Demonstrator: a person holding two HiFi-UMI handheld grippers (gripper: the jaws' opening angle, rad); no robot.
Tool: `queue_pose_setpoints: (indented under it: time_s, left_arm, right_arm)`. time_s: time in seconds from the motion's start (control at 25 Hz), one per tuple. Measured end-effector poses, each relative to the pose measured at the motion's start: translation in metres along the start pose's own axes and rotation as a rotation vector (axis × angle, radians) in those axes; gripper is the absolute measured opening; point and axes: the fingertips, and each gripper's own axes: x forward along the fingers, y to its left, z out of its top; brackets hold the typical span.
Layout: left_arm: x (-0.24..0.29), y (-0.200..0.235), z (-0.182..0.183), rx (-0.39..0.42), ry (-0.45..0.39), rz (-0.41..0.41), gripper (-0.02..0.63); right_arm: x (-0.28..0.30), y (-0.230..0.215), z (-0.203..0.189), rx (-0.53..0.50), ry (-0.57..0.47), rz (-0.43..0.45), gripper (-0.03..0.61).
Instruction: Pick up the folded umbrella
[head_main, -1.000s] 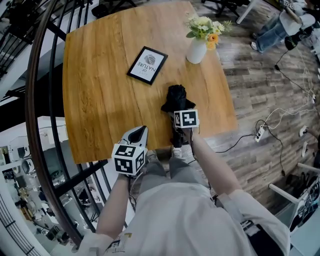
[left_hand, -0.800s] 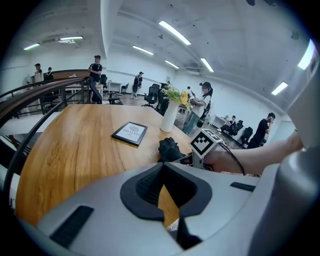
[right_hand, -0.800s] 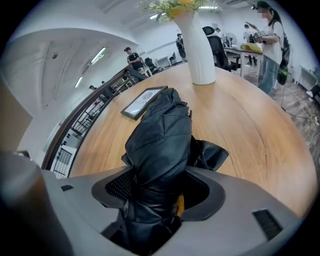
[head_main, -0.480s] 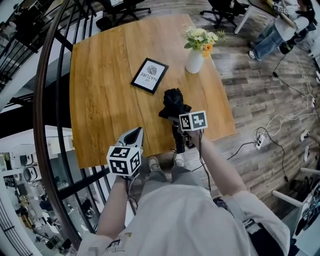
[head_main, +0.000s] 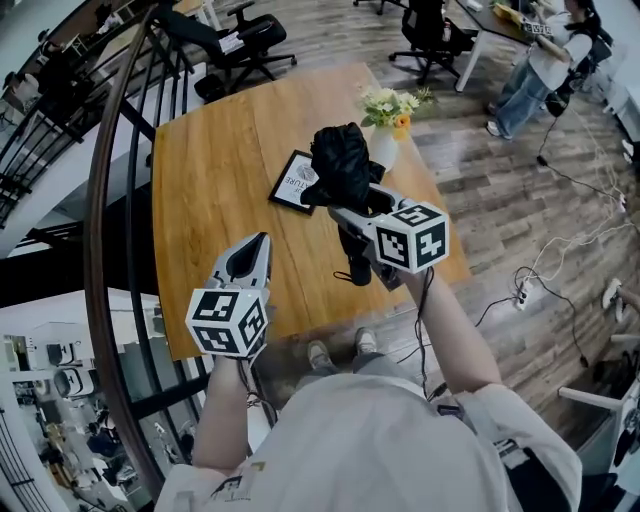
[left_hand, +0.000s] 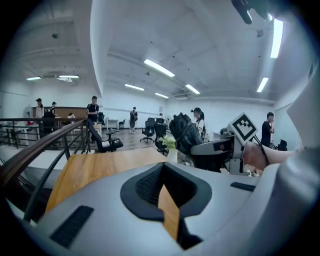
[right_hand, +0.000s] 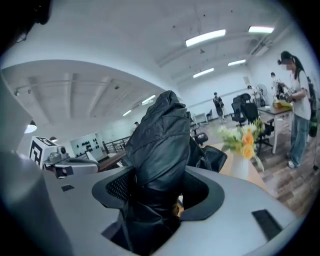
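Folded umbrella (head_main: 340, 165) is clamped between the jaws of the right gripper (head_main: 352, 203), above the table (head_main: 200, 200); at its 7 o'clock, the left gripper (head_main: 258, 245) is closed and empty.

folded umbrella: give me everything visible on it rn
The folded umbrella is black, its wrinkled, slightly glossy fabric bunched into a stubby bundle. The right hand-held gripper clamps its middle, jaws pressing the fabric from both sides. The canopy end sticks out past the jaws; what looks like its handle end hangs below. It is held above the wooden table, touching nothing else.
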Motion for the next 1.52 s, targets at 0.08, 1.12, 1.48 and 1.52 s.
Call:
queue_pose_setpoints:
  time_s: [0.08, 1.12, 1.48, 1.52]
  left_arm:
    - [-0.013, 0.006, 0.03, 0.027, -0.066, 0.017, 0.017]
    - [-0.187, -0.036, 0.163, 0.33, -0.449, 0.144, 0.017]
    - [-0.188, -0.018, 0.121, 0.328, -0.366, 0.179, 0.017]
    - [-0.186, -0.015, 0.116, 0.324, -0.354, 0.177, 0.017]
  right_arm:
    - [-0.017, 0.015, 0.042, -0.052, -0.088, 0.0, 0.302]
    - [-0.228, 0.158, 0.154, -0.441, -0.611, -0.149, 0.304]
    - [-0.204, 0.17, 0.113, -0.47, -0.522, -0.122, 0.302]
    - [-0.198, 0.17, 0.11, -0.464, -0.504, -0.121, 0.302]
